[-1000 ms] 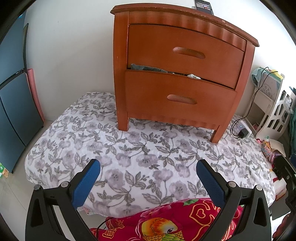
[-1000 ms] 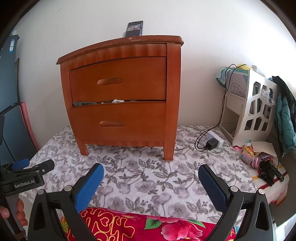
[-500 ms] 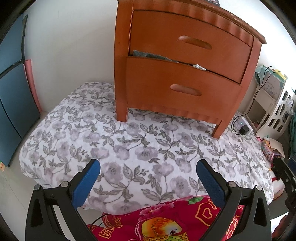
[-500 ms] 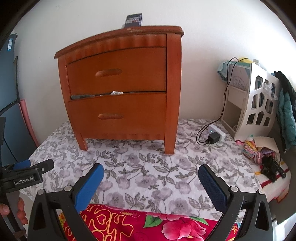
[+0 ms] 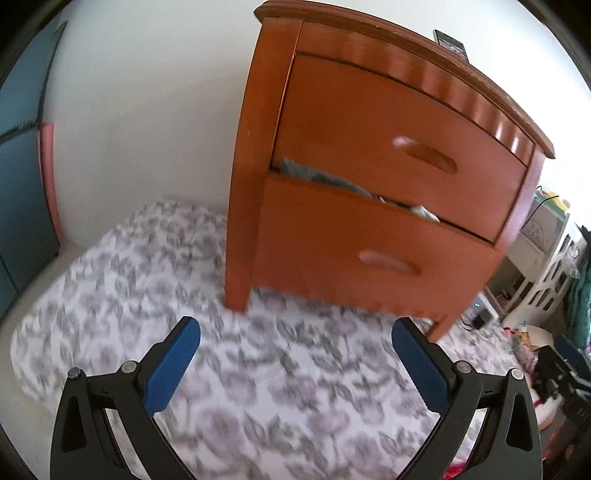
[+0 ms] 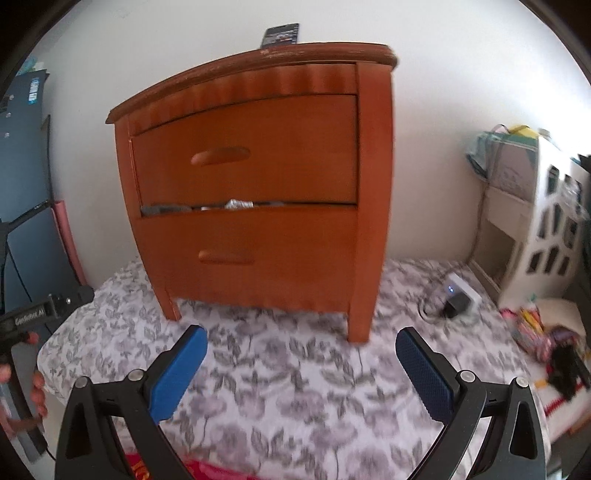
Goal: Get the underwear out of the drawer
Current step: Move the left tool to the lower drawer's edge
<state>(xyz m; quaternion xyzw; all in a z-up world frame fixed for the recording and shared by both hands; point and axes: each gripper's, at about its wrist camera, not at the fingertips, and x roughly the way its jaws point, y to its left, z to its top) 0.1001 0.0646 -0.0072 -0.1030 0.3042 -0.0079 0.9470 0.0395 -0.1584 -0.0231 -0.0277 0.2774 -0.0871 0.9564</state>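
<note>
Wooden nightstand [image 5: 388, 206] is looming larger than a second ago — both grippers, left [image 5: 295, 365] and right [image 6: 301, 369], spread wide and empty, are closing on its lower drawer [image 6: 251, 254].

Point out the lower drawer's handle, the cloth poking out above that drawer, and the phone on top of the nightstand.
lower drawer's handle [image 6: 226, 256], right wrist view, middle of the recess.
cloth [image 6: 239, 204], right wrist view, pale bunched part.
phone [image 6: 281, 34], right wrist view, screen centre.

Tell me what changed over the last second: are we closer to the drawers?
Both grippers, left gripper and right gripper, moved closer to the nightstand, which now looms larger. Nothing grasped. Jaws still open; lower drawer still slightly ajar with fabric showing.
</note>
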